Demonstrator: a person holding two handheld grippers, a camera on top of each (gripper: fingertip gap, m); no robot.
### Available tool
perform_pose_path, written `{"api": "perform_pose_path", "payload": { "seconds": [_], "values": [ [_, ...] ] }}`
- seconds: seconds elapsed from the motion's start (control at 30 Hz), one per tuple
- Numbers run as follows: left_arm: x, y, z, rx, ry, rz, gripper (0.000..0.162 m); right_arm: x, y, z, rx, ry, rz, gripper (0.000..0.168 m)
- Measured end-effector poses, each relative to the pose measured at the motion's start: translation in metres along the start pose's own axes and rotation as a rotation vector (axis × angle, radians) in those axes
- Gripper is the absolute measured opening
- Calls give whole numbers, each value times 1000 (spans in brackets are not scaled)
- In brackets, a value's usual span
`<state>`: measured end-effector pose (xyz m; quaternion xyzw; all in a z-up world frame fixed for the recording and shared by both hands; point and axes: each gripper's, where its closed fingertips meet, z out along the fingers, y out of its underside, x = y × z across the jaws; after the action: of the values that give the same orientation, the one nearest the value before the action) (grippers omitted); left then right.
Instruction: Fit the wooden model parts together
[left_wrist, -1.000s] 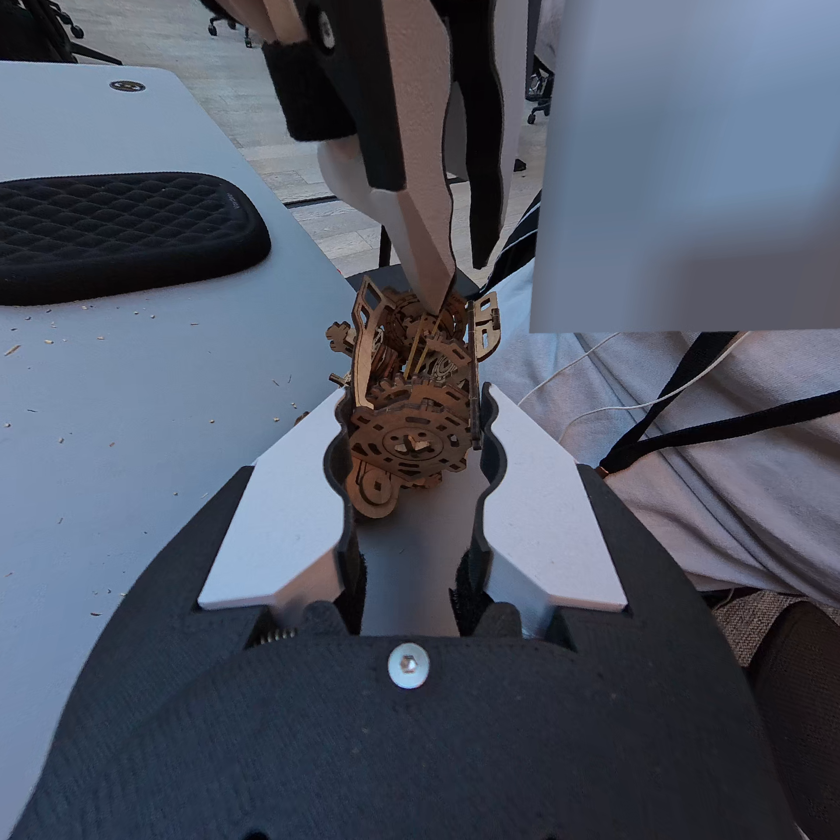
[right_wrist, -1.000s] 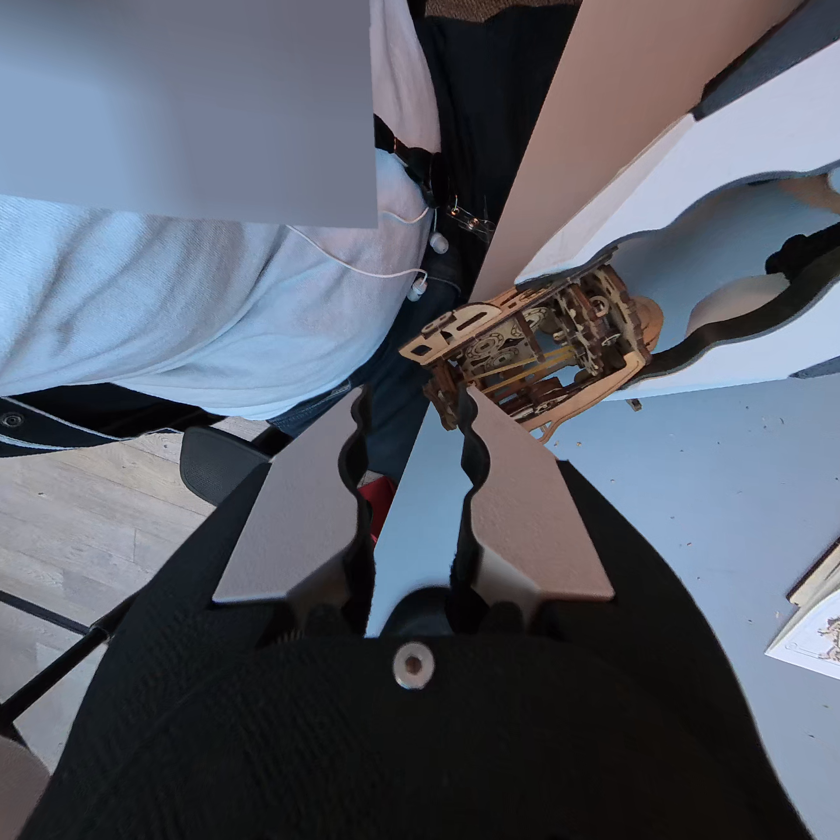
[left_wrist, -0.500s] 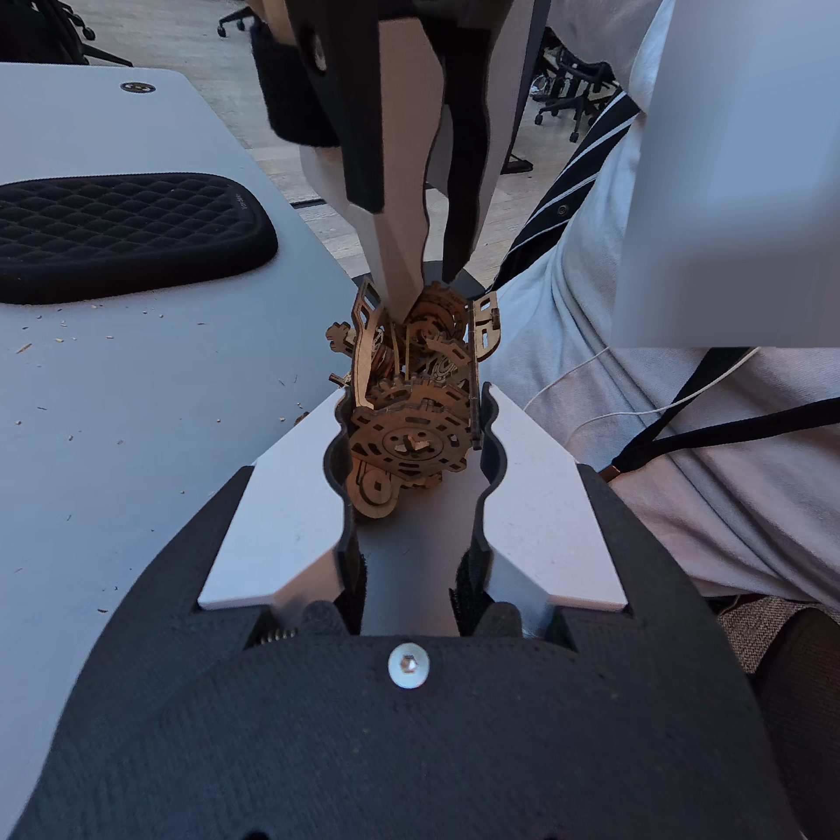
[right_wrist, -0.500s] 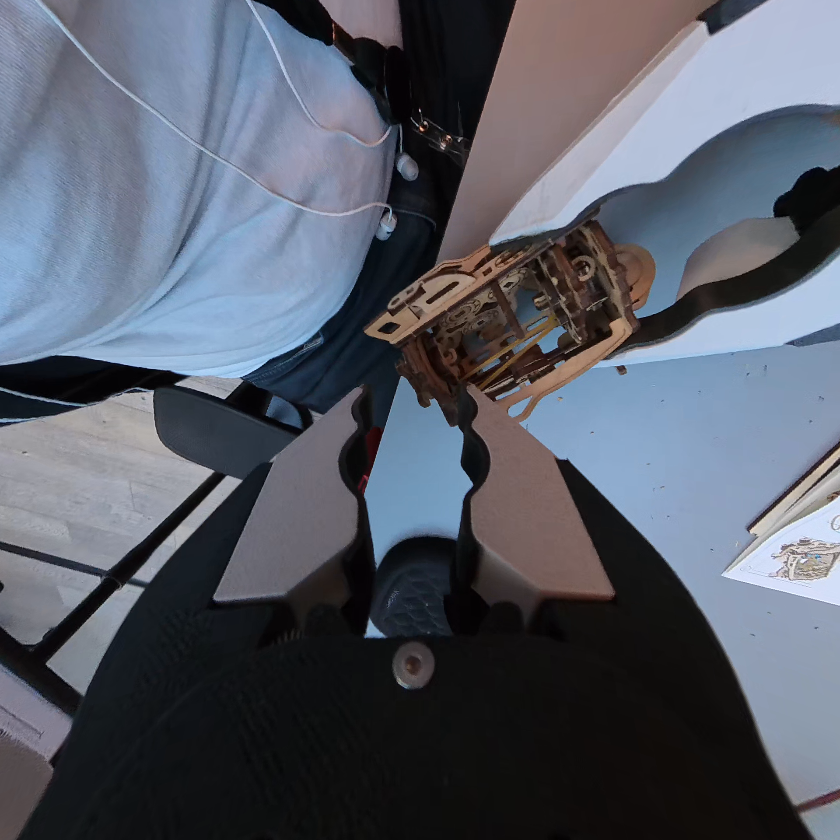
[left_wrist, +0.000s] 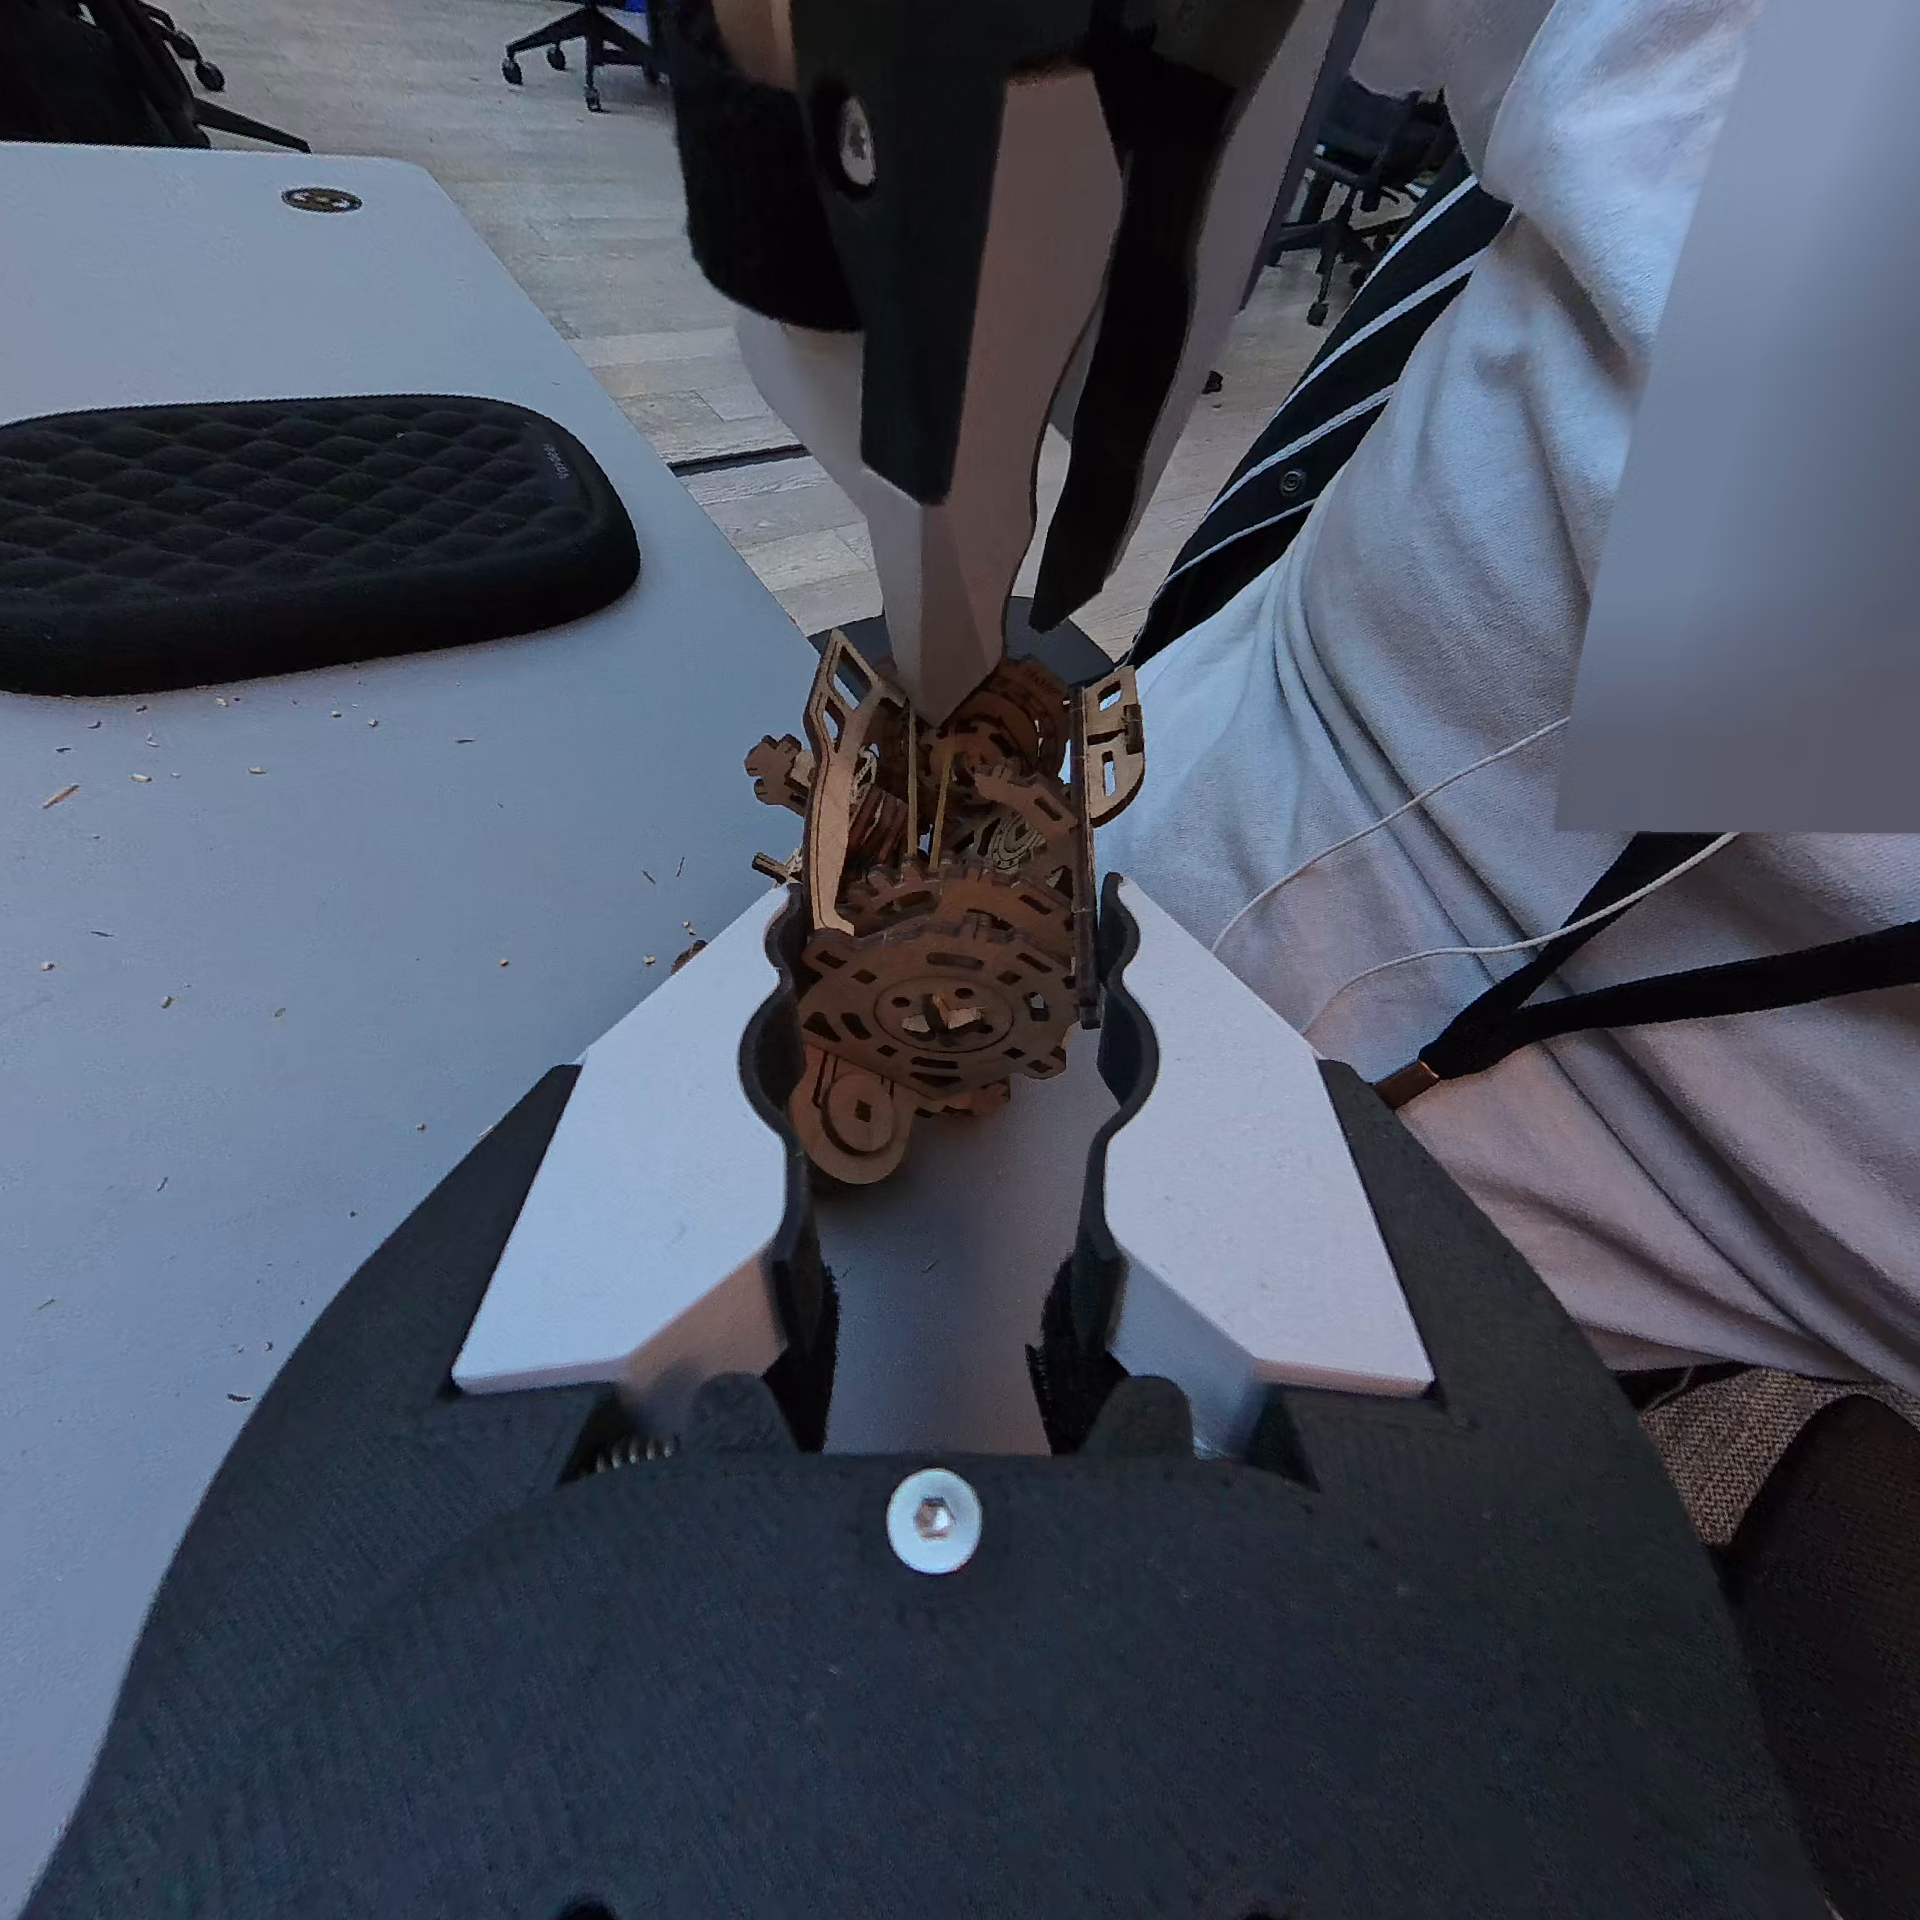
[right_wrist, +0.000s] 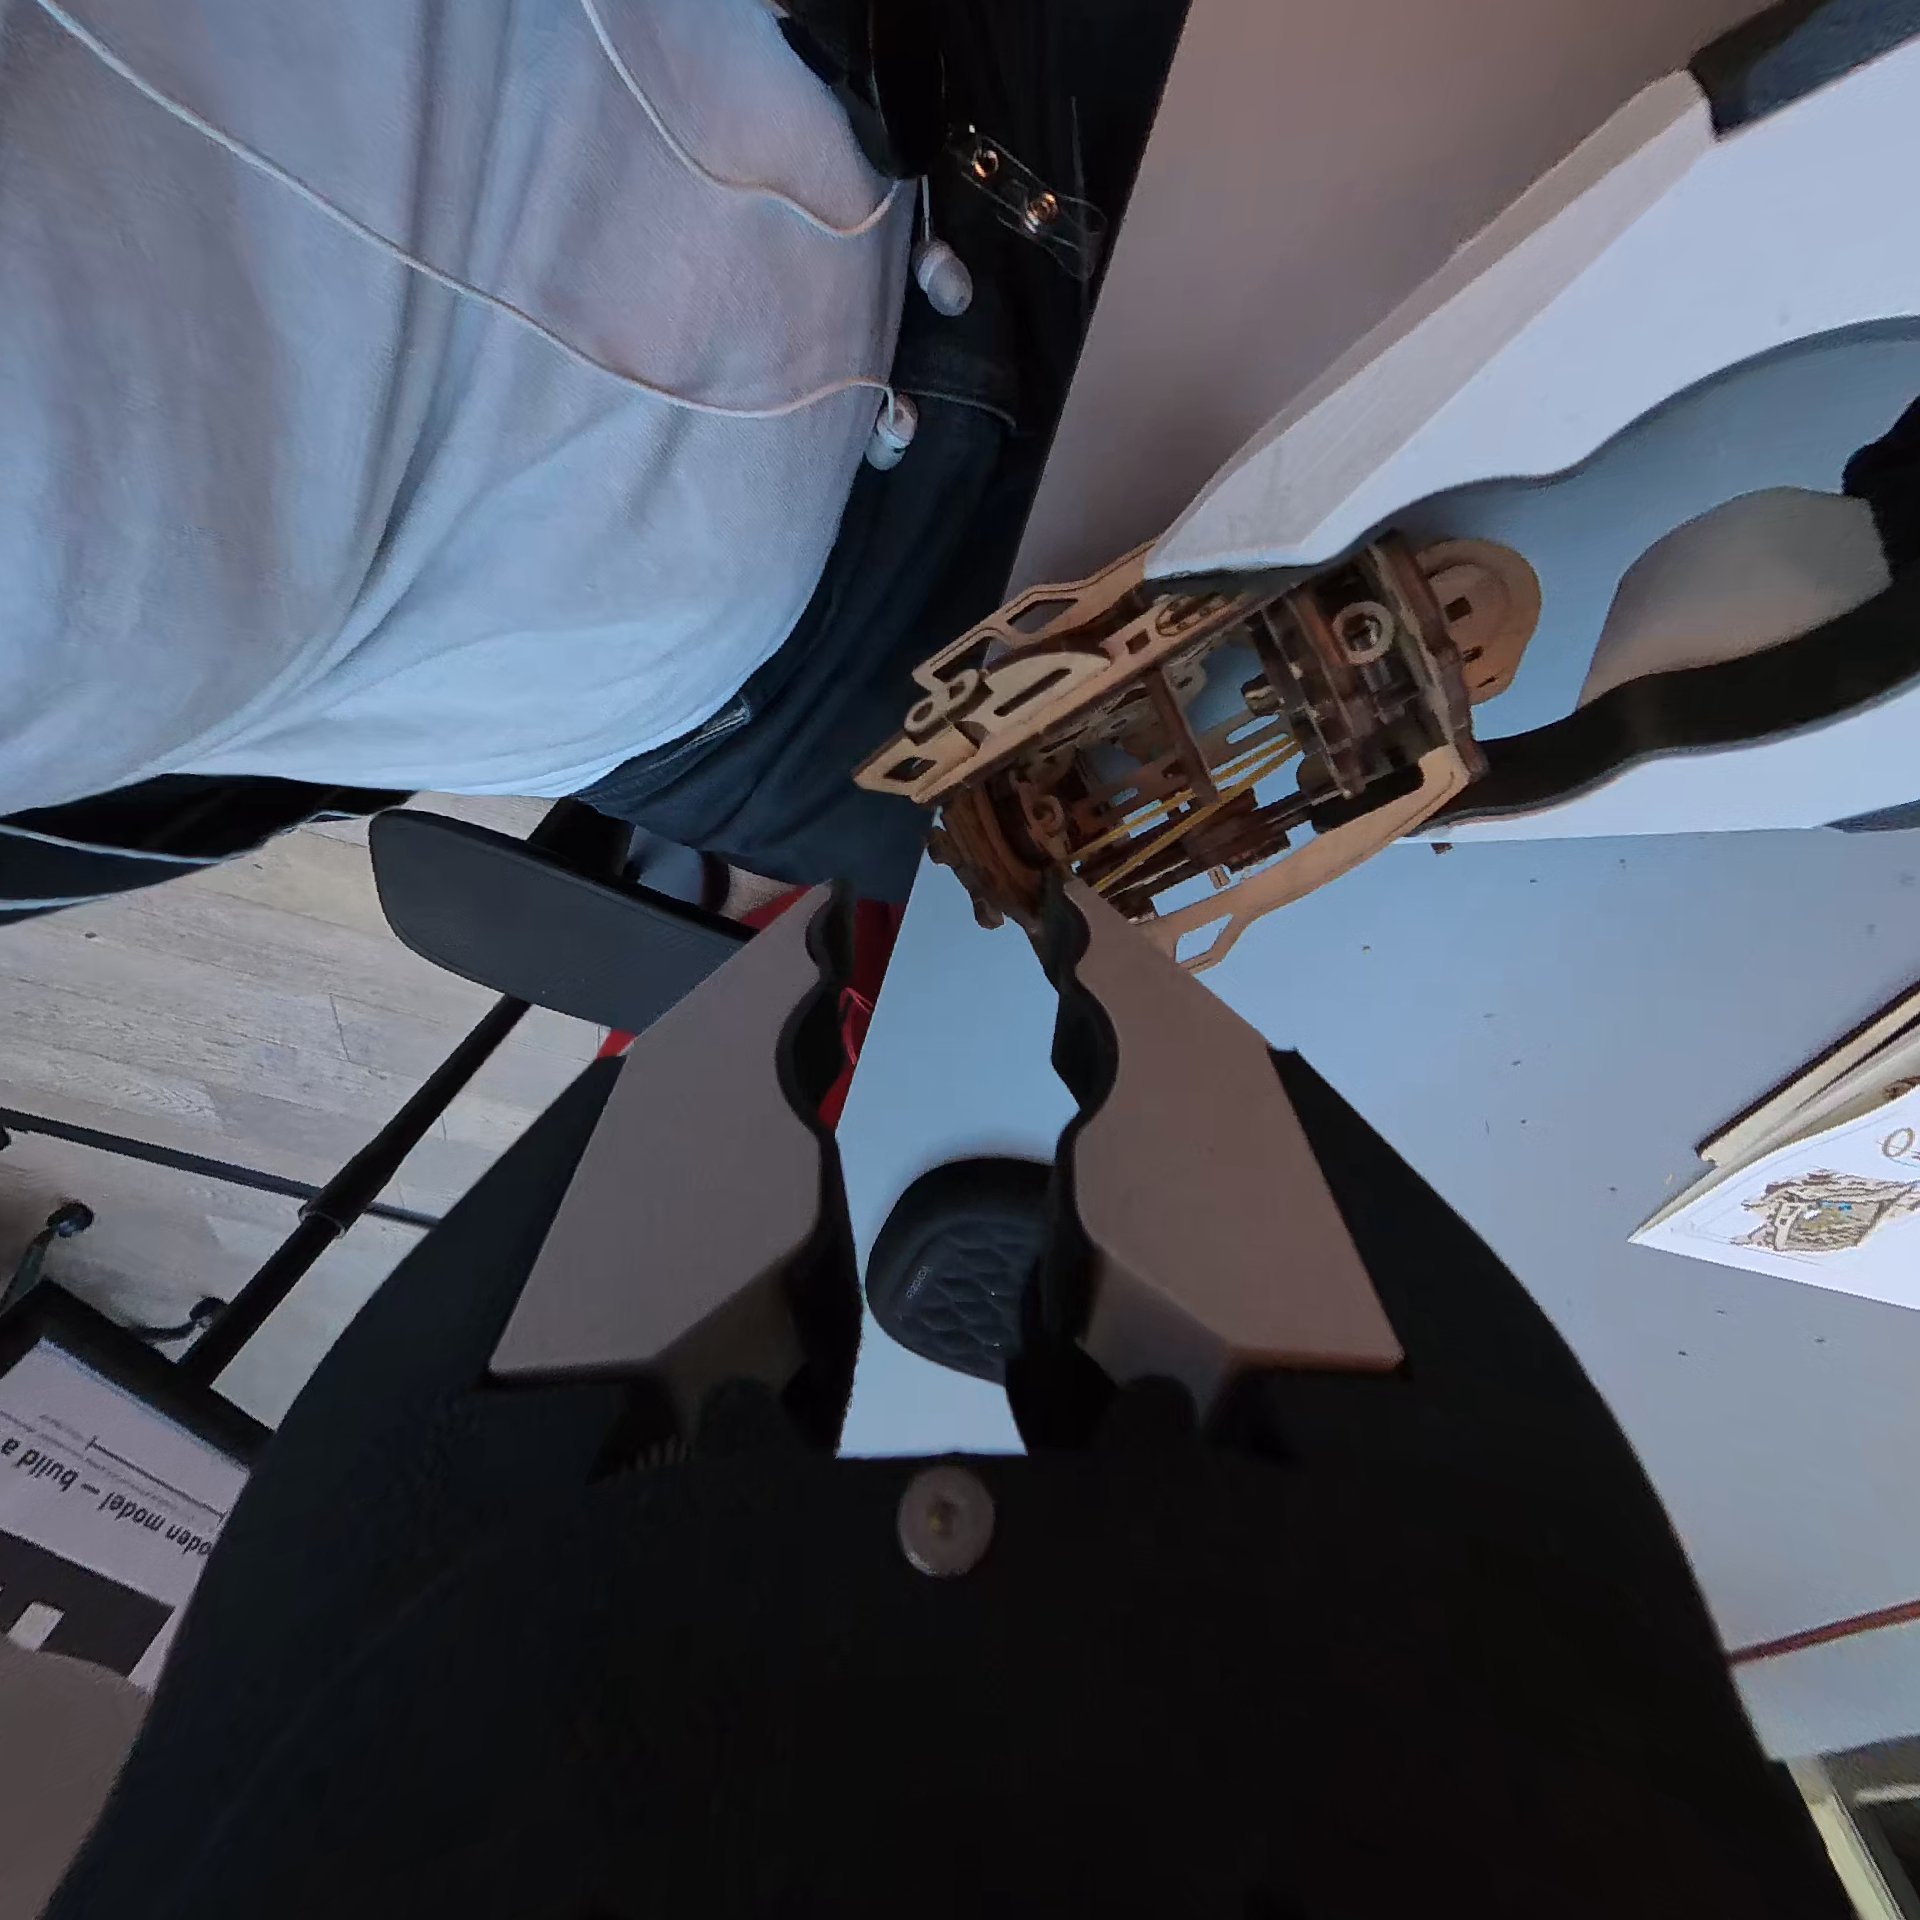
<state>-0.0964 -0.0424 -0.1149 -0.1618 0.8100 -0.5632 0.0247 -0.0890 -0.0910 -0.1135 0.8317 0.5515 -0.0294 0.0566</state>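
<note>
Left gripper (left_wrist: 943, 904) clamped on the wooden model (left_wrist: 940, 935), one finger pressed against each side plate, the model lifted clear above the grey table (left_wrist: 260, 935). Round gear face of the model turned toward the left wrist camera, the open frame end pointing away toward the person's pale shirt (left_wrist: 1558, 727).

Right gripper (right_wrist: 940, 899) spread at a middling width with nothing between the fingers. Coming down from above in the left wrist view, one fingertip (left_wrist: 940, 686) touching the top far end of the model among the small gears, the other fingertip hanging free just beside it. In the right wrist view, that touching finger (right_wrist: 1070, 914) meets the lower edge of the model (right_wrist: 1174, 748), where yellow rubber bands (right_wrist: 1174, 821) run through the frame.

Black quilted pad (left_wrist: 281, 530) lying on the table well apart to the left, small wood crumbs (left_wrist: 145, 727) scattered in front of it. Printed sheet (right_wrist: 1808, 1226) at the right edge of the right wrist view, flat on the table. White earphone cord (right_wrist: 904, 343) hanging across the shirt, black strap (left_wrist: 1662, 997) crossing lower down.
</note>
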Motion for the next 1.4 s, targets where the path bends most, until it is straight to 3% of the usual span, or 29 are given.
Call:
{"api": "perform_pose_path", "payload": {
  "seconds": [0.3, 0.73, 1.03, 1.2, 1.4],
  "values": [
    [0, 0, 0, -1, -2, 3, 54, -7, 1, 2, -129, 71, -3, 48],
    [1, 0, -1, -3, -17, 47, 54, -4, -9, -3, 138, -51, 313, 45],
    [-1, 0, -1, -2, -34, 41, 54, 4, -9, -1, 114, 68, 606, 40],
    [-1, 0, -1, -1, -39, 47, 54, 3, -10, -1, 94, 88, 565, 43],
    [-1, 0, -1, -1, -40, 57, 54, 4, -12, -7, 223, -10, 588, 45]
  ]
}}
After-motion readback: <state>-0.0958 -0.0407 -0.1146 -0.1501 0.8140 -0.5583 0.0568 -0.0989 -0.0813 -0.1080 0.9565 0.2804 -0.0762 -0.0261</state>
